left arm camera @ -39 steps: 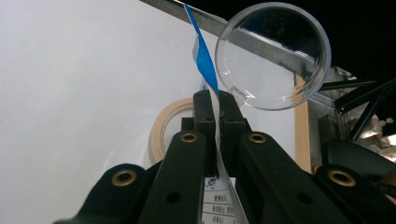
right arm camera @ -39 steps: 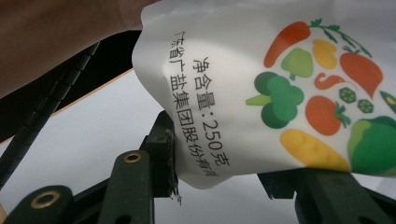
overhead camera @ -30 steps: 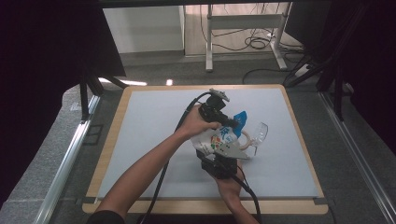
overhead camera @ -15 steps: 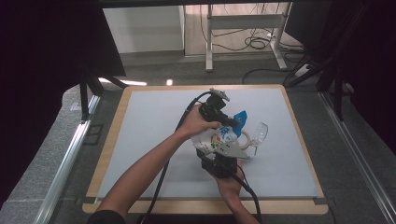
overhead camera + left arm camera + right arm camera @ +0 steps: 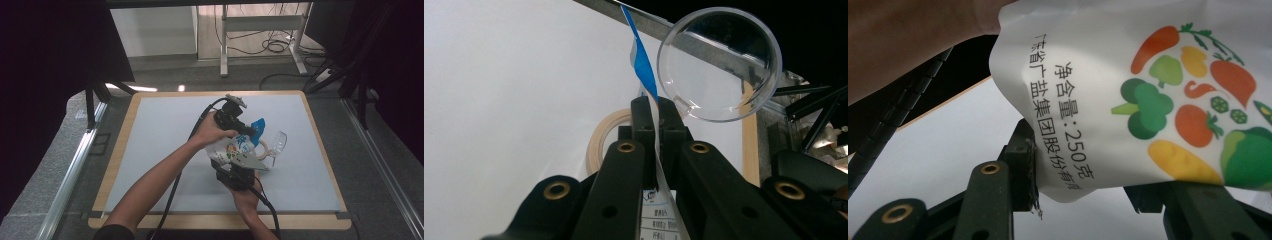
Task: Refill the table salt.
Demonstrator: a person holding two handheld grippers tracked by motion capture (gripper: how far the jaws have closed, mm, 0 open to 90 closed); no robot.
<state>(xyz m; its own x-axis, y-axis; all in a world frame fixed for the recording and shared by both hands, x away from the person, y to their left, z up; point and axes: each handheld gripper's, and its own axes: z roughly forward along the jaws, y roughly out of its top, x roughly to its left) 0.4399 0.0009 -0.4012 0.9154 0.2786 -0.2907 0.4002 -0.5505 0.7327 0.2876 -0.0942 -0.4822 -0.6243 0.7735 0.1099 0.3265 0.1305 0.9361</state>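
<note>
A white pouch (image 5: 231,149) printed with vegetables and a blue top edge is held above the counter (image 5: 150,145) between the two hand-held grippers. The left hand-held gripper (image 5: 654,112) is seen with its jaws brought together on the thin upper edge of the pouch, the blue strip rising straight out from between the tips. The right hand-held gripper (image 5: 1083,165) is clamped on the lower, fuller end of the pouch, its jaws set partly apart with the printed corner pressed between them. In the high view the left hand-held gripper (image 5: 246,129) is placed at the far end of the pouch and the right hand-held gripper (image 5: 239,167) at the near end, just below it. A clear round plastic cup (image 5: 719,62) is observed lying on its side just beyond the left gripper's tips, and a roll of tape (image 5: 606,135) is noted flat on the counter directly under those tips, beside the cup.
</note>
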